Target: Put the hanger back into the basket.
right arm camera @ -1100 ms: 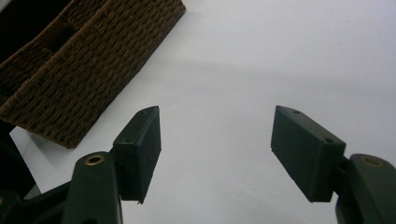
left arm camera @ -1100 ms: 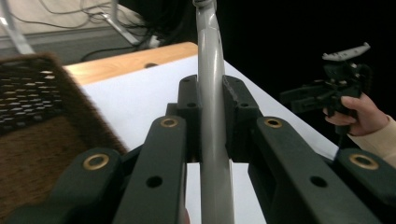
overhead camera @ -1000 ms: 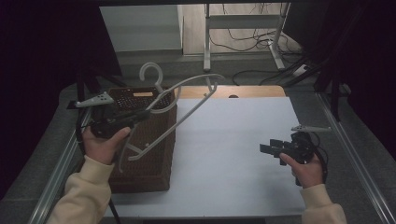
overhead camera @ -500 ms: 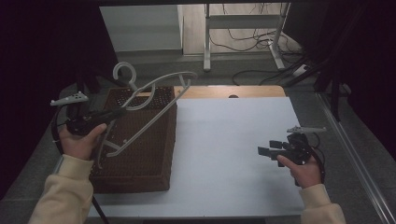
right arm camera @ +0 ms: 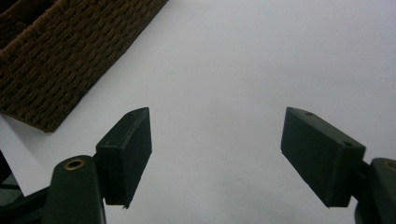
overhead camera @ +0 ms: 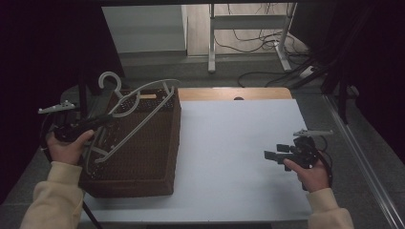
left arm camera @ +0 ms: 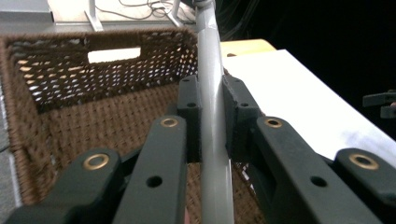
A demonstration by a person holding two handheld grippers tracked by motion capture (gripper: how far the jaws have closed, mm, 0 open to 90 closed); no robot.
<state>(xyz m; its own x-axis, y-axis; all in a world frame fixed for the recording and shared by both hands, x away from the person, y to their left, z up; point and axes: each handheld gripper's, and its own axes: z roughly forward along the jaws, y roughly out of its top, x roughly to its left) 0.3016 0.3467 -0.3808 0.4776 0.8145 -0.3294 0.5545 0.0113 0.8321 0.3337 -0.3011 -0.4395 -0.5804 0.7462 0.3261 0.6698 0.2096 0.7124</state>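
A grey plastic hanger [overhead camera: 136, 125] lies tilted across the open top of a brown wicker basket [overhead camera: 143, 183] at the left of the white table sheet [overhead camera: 239, 143]. Its hook points to the far left corner. My left gripper [overhead camera: 102, 119] comes in from the left and is shut on one of the hanger's bars. In the left gripper view the hanger [left arm camera: 208, 51] runs straight up between the pads of that gripper [left arm camera: 211, 93], with the basket [left arm camera: 46, 70] beneath. My right gripper [overhead camera: 274, 151] hovers over the sheet at the right. Its jaws have just been opening, and in the right gripper view the gripper [right arm camera: 217, 149] has nothing between them.
A wooden table edge [overhead camera: 229, 93] shows behind the sheet. A metal stand [overhead camera: 248, 38] and cables sit on the floor beyond. A metal rail [overhead camera: 363, 157] runs along the right side. The basket's corner [right arm camera: 60, 60] appears at the upper left of the right gripper view.
My left hand has carried the hanger to the left and lower, down over the basket. The right gripper has stayed put and its jaws stand a little wider.
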